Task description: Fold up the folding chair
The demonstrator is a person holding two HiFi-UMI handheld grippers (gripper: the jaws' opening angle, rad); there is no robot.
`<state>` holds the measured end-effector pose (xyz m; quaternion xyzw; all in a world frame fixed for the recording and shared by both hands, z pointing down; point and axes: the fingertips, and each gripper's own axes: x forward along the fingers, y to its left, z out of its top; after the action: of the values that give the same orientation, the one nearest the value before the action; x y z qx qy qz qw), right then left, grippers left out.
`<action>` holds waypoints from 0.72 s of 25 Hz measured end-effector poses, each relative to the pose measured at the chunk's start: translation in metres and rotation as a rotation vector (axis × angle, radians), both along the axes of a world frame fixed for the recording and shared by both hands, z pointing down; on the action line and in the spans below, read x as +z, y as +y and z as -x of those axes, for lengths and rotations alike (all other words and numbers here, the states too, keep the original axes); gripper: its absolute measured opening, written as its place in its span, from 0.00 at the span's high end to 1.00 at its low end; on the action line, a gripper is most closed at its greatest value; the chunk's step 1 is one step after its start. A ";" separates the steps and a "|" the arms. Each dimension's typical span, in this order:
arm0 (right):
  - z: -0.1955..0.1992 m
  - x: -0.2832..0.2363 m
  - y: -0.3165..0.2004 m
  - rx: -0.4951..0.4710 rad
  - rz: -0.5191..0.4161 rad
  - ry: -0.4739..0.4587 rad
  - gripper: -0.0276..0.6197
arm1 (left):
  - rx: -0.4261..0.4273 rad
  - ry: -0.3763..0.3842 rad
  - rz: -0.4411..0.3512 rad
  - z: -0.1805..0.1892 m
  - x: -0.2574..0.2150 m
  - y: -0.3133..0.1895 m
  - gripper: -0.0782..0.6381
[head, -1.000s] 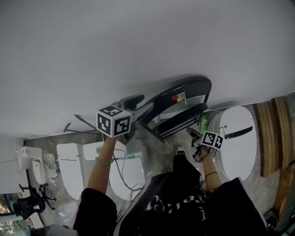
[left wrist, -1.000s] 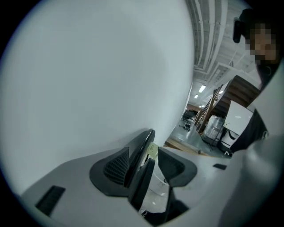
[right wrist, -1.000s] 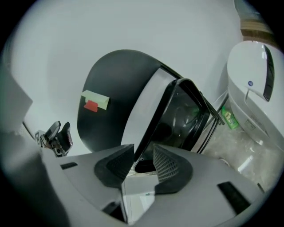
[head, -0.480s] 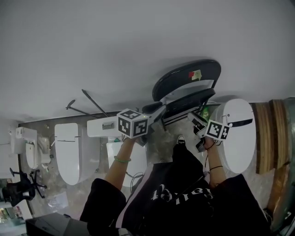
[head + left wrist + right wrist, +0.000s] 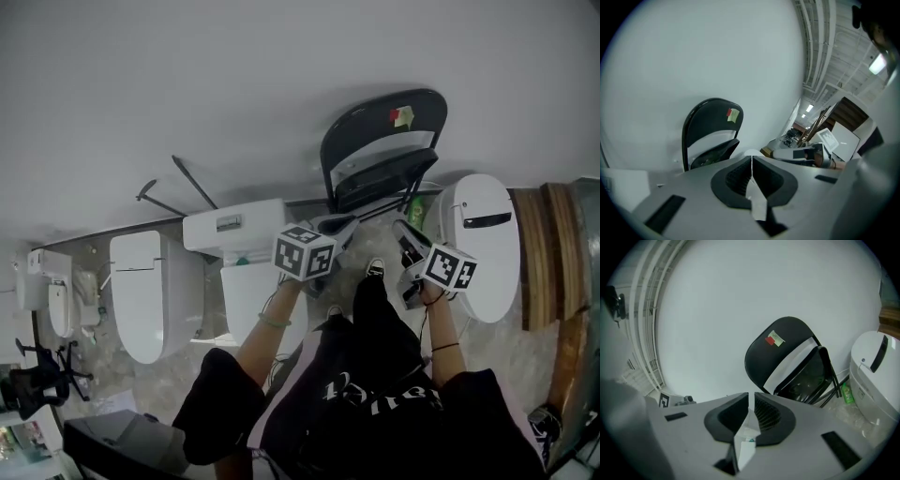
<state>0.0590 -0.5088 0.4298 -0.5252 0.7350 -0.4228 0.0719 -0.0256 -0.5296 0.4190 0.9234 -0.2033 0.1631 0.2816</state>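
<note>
- Since the earlier frames the folding chair [image 5: 370, 131] has gone from hanging tilted between the two grippers to standing on its own. Both grippers have drawn back from it towards the person.
- It now stands on the floor [image 5: 323, 314] against the white wall [image 5: 234, 84], between a white toilet tank [image 5: 234, 228] and a rounded white toilet [image 5: 483, 244].
- Its long axis runs upright along the wall, with the curved backrest at the top and the legs at the bottom.
- Its front faces the person, and in the right gripper view the seat is swung up close against the back frame.
- A red and green sticker [image 5: 401, 116] sits high on the backrest — also plain in the left gripper view.
- The left hand-held gripper [image 5: 347, 223] is apart from the chair. Its jaws are pressed together with nothing between them.
- The right hand-held gripper [image 5: 401, 231] is also clear of the chair. Its jaws are closing — only a thin slit shows between the pads, with nothing in it.
- A green bottle [image 5: 847, 393] stands on the floor beside the chair legs, just by the rounded toilet.
</note>
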 end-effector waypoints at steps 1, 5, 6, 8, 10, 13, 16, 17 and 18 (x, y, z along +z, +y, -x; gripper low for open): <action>0.002 0.002 0.011 0.002 0.011 0.003 0.88 | 0.007 -0.003 0.012 0.001 0.005 0.011 0.88; 0.001 0.009 0.049 0.003 0.047 0.017 0.89 | 0.039 -0.037 0.043 0.001 0.024 0.047 0.88; 0.000 0.010 0.056 0.001 0.052 0.022 0.89 | 0.043 -0.043 0.049 0.000 0.027 0.055 0.88; -0.003 0.014 0.069 -0.002 0.060 0.034 0.89 | 0.047 -0.054 0.062 -0.001 0.033 0.070 0.88; -0.005 0.015 0.081 -0.005 0.063 0.037 0.89 | 0.050 -0.055 0.080 -0.003 0.039 0.087 0.88; -0.011 0.012 0.104 -0.011 0.063 0.027 0.89 | 0.060 -0.046 0.108 -0.015 0.044 0.116 0.88; -0.022 0.010 0.134 -0.026 0.065 0.036 0.89 | 0.056 -0.053 0.111 -0.030 0.043 0.144 0.88; -0.027 0.009 0.144 -0.031 0.064 0.050 0.89 | 0.051 -0.052 0.110 -0.036 0.041 0.153 0.88; -0.032 0.008 0.155 -0.034 0.061 0.070 0.89 | 0.045 -0.048 0.109 -0.042 0.038 0.163 0.88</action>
<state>0.0914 -0.3537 0.4373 -0.5291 0.7327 -0.4275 0.0230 0.0163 -0.3669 0.4570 0.9069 -0.1800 0.2026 0.3227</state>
